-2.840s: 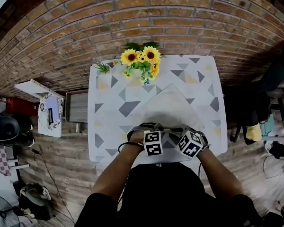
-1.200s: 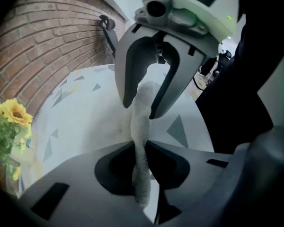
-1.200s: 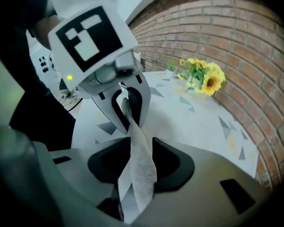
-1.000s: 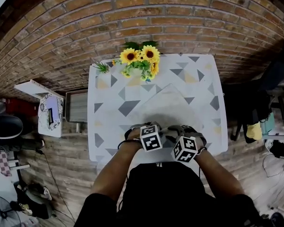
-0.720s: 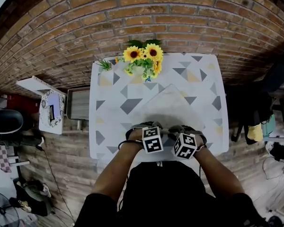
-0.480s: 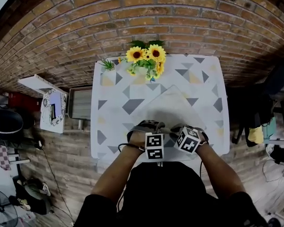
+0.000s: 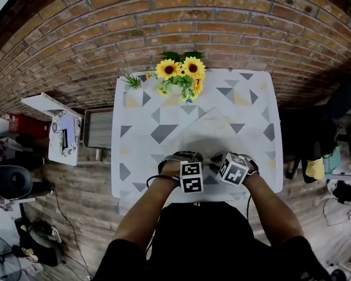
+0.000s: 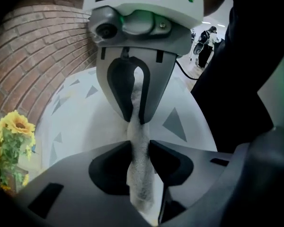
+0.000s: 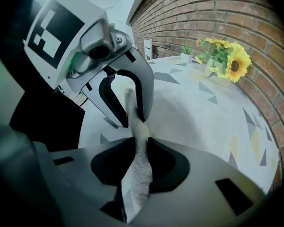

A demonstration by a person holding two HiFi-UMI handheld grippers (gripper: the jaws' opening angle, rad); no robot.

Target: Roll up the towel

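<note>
The towel (image 7: 208, 132) is spread on the table (image 7: 134, 157) as a diamond. Its far corner points toward the flowers (image 7: 178, 75), and its near part is gathered under the two grippers at the table's near edge. A raised ridge of cloth is pinched by both. The left gripper (image 8: 141, 148) has just been closing and the right gripper (image 9: 139, 148) has just been opening a little, yet in each the cloth fills the gap and is touched by both pads (image 8: 173, 163).

The roll is judged to be at its start, since most of the towel lies flat. Next, the pinched ridge would need to be turned over toward the flowers, with both ends kept level, and then re-gripped.

The flat expanse and the layout are given only by the head view, where the jaws are covered by the marker cubes. The pinch itself, with each gripper facing the other on the same ridge, is shown only in the gripper views.
</note>
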